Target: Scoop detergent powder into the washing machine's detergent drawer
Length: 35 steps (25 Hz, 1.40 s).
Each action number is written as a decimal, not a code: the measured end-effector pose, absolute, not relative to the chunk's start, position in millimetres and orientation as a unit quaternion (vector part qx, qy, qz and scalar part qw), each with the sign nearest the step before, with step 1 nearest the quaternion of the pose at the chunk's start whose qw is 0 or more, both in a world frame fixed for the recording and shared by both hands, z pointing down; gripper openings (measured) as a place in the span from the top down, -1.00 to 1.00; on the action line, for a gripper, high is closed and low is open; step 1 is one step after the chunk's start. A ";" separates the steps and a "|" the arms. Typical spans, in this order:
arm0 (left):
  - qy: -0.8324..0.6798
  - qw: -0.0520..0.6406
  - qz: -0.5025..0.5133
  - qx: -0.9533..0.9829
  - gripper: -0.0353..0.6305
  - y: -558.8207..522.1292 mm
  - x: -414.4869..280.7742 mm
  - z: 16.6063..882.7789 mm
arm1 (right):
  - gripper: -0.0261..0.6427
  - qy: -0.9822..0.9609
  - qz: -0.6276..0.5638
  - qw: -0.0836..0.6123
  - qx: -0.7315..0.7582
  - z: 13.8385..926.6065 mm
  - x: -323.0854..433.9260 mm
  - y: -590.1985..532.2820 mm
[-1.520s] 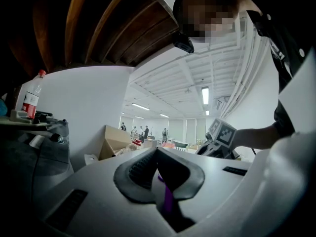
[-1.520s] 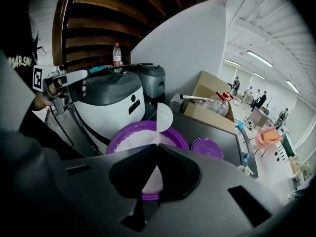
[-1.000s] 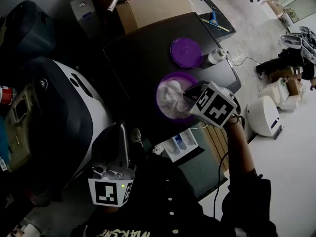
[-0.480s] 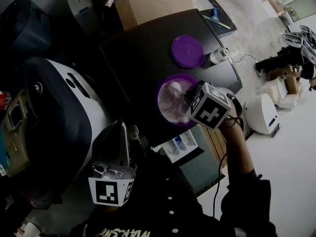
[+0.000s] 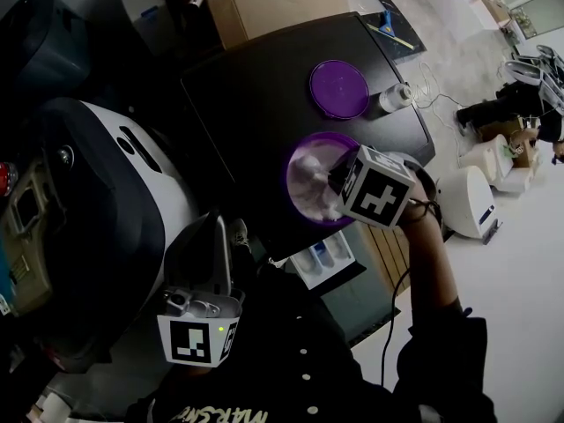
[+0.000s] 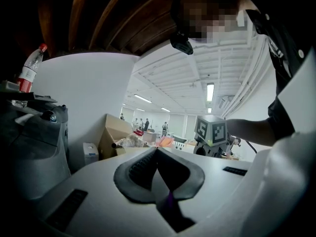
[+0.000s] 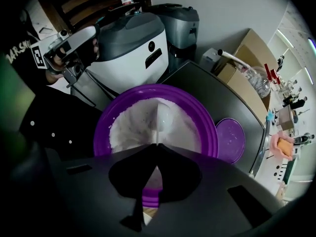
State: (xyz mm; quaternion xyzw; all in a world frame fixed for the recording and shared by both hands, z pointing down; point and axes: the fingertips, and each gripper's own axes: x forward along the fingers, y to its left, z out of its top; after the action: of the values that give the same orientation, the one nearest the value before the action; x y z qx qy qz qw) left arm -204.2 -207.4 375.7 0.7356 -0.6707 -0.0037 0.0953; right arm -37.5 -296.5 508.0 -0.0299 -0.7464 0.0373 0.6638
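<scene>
A purple bowl (image 5: 304,152) of white detergent powder (image 7: 133,127) stands on the dark washing machine top (image 5: 247,95). My right gripper (image 5: 339,181) hangs over the bowl's near right side, shut on the thin white handle of a scoop (image 7: 159,120) whose head lies in the powder. The open white detergent drawer (image 5: 322,256) juts out below the bowl, at the machine's front. My left gripper (image 5: 218,226) is held low and to the left, away from the bowl, jaws shut with nothing seen between them (image 6: 157,149).
The bowl's purple lid (image 5: 339,88) lies behind it, with a small white bottle (image 5: 394,97) to its right. A cardboard box (image 5: 278,7) sits at the back. A bulky white and dark appliance (image 5: 132,192) stands at the left. White devices and cables lie on the floor to the right.
My right gripper has shifted slightly over the bowl and the scoop has sunk lower into the powder. The left gripper has stayed where it was.
</scene>
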 end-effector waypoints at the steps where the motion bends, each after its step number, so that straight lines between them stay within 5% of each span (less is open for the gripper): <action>1: -0.671 0.095 -0.004 0.735 0.85 -207.0 -204.7 376.0 | 0.83 -0.748 0.043 0.662 -0.032 507.4 -37.4 -296.2; 20: -0.663 0.071 -0.006 0.746 0.85 -203.4 -192.4 354.5 | 0.83 -0.827 0.195 0.527 -0.036 478.4 -21.7 -278.3; 35: -0.645 0.031 -0.006 0.763 0.85 -202.9 -167.1 324.1 | 0.83 -0.899 0.380 0.203 0.078 425.8 -12.1 -263.8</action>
State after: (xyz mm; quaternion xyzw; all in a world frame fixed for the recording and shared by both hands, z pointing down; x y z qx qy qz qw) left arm -167.1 -202.9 324.1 0.7632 -0.6454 -0.0061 0.0308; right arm -12.1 -263.8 425.8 0.0778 -0.8992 0.3799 0.2026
